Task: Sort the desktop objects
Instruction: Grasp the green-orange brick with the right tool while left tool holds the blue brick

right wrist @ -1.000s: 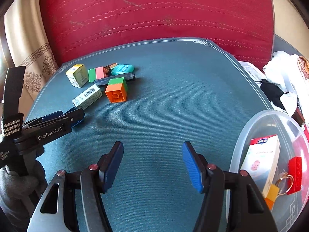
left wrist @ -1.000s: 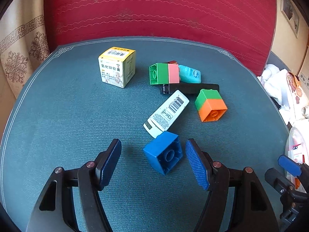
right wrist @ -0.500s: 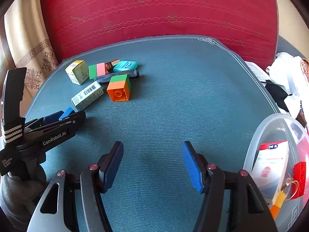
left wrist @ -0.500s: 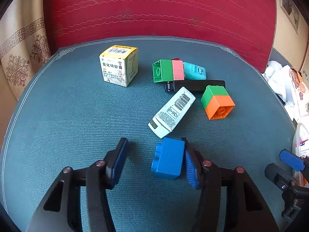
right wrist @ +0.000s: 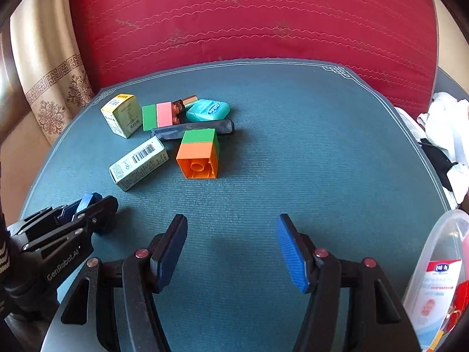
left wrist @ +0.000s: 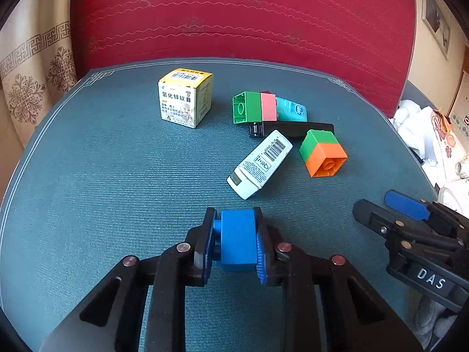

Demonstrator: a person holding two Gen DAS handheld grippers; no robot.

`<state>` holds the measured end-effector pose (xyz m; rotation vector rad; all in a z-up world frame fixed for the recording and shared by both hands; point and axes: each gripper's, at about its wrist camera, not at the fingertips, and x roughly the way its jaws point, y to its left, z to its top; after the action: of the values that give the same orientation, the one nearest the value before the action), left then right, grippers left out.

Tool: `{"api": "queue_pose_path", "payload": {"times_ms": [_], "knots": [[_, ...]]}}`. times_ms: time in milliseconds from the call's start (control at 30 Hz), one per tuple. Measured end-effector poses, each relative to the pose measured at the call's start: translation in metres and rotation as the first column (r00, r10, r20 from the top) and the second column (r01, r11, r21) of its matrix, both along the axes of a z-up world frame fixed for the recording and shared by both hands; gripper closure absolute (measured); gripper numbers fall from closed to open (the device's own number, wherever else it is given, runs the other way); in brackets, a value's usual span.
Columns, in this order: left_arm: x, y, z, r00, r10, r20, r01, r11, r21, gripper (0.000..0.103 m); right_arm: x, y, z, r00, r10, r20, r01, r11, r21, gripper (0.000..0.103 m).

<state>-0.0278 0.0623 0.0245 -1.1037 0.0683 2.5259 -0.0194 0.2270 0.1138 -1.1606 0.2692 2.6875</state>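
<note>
A blue brick (left wrist: 237, 240) sits between the pads of my left gripper (left wrist: 234, 211), whose jaws are closing and press it on both sides, low over the teal mat (left wrist: 102, 176). Beyond it lie a white barcode box (left wrist: 259, 165), a green-and-orange brick (left wrist: 324, 154), a black bar (left wrist: 293, 129), a green-and-pink brick (left wrist: 255, 107), a teal floss case (left wrist: 291, 110) and a yellow box (left wrist: 184, 99). My right gripper (right wrist: 231, 223) is open and holds nothing, hovering over bare mat to the right of the left gripper (right wrist: 85, 208).
A clear plastic tub (right wrist: 439, 252) with a red-and-white box inside stands at the right edge. A red cushion (left wrist: 234, 14) rises behind the mat. White cloths (right wrist: 448, 123) lie off the mat's right side. A patterned curtain (right wrist: 52, 94) hangs at the left.
The left jaws have come together on the blue brick, which tipped onto its side between them. The right gripper has slid a little leftward, still equally wide.
</note>
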Motion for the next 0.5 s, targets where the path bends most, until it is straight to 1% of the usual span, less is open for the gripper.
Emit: {"api": "queue_pose_path", "payload": {"times_ms": [167,367,467,500], "knots": [[0.0,-0.001,-0.001,1.0,0.0,0.0,0.0,1.0,0.007,0.078,-0.026,-0.006,0.002,1.0,0.02,-0.016,-0.02,0.999,0.026,0.036],[0.0,0.0,-0.002,1.0,-0.003,-0.003,0.003,1.0,0.006,0.078,-0.056,-0.009,-0.002,1.0,0.027,-0.012,-0.027,0.998,0.048,0.036],[-0.001,0.0,-0.002,1.0,-0.004,0.002,0.004,1.0,0.013,0.078,-0.066,-0.01,-0.007,1.0,0.024,0.0,-0.024,0.998,0.057,0.038],[0.0,0.0,-0.002,1.0,-0.004,0.003,0.004,1.0,0.015,0.078,-0.069,-0.01,-0.009,1.0,0.022,0.004,-0.022,0.998,0.058,0.041]]}}
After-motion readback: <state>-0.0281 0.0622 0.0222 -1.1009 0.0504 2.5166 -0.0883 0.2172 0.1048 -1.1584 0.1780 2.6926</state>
